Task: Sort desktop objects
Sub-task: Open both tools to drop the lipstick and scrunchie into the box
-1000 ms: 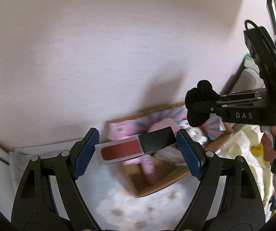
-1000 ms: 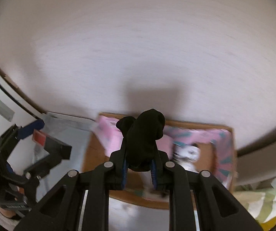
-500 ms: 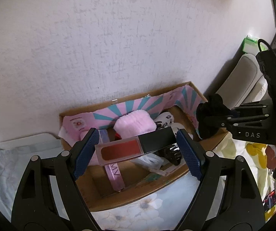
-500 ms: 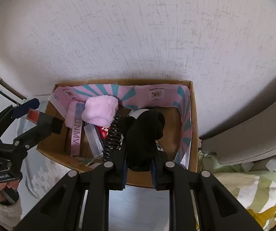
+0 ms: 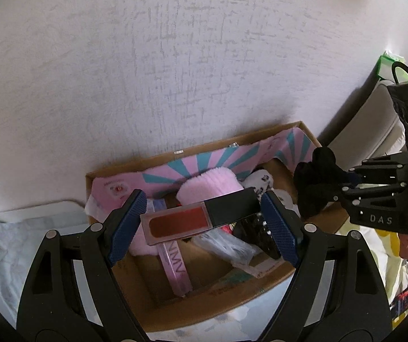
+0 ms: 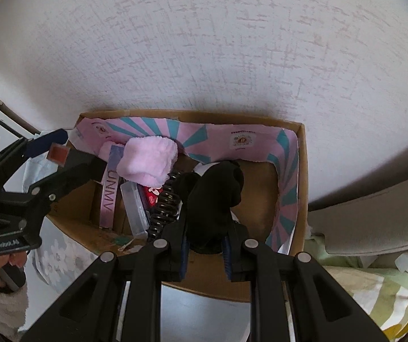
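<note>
Two black grippers hover over one open cardboard box (image 5: 269,282) w/ pink-and-teal striped lining, set against a white wall. Left gripper (image 5: 201,218) clamps one flat red lip-gloss tube w/ black cap (image 5: 201,216) crosswise over the box's left half. Right gripper (image 6: 205,249), jaws narrow, pinches one bunched black cloth (image 6: 215,196) over the right half. Inside: one fluffy pink cloth (image 6: 148,162), one pink "UNMV" carton (image 6: 108,199), one black coil spring (image 6: 165,202).

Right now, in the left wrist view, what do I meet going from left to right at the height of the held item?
Left gripper's blue pad → lip gloss tube held across its jaws → its other blue pad → black cloth → right gripper.
</note>
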The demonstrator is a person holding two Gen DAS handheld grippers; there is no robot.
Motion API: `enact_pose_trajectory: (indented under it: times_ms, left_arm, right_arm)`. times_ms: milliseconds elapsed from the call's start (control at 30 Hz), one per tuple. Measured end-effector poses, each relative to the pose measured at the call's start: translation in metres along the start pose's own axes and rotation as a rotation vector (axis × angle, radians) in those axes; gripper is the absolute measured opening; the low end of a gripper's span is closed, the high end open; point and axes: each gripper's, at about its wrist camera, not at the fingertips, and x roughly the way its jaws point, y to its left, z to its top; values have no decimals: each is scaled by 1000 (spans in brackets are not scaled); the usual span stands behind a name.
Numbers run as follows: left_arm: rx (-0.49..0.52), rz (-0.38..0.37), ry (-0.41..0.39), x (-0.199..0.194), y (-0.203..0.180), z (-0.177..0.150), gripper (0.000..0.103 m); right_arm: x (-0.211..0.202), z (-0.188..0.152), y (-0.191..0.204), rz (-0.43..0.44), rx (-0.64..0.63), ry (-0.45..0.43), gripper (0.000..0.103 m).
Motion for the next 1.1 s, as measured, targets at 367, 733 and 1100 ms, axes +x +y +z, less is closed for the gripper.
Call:
enact_pose_trajectory:
  times_ms: [367,733,1100]
  left_arm:
    - [24,-1,146,18,-5,17,81]
    - [45,4,174,21,-3,21,82]
    - [14,-38,69,-5,2,23,103]
  right_arm:
    - [9,15,1,-16,-76,93,18]
    - [9,20,0,-34,-75,107,22]
    - [0,16,9,-94,-82,46,103]
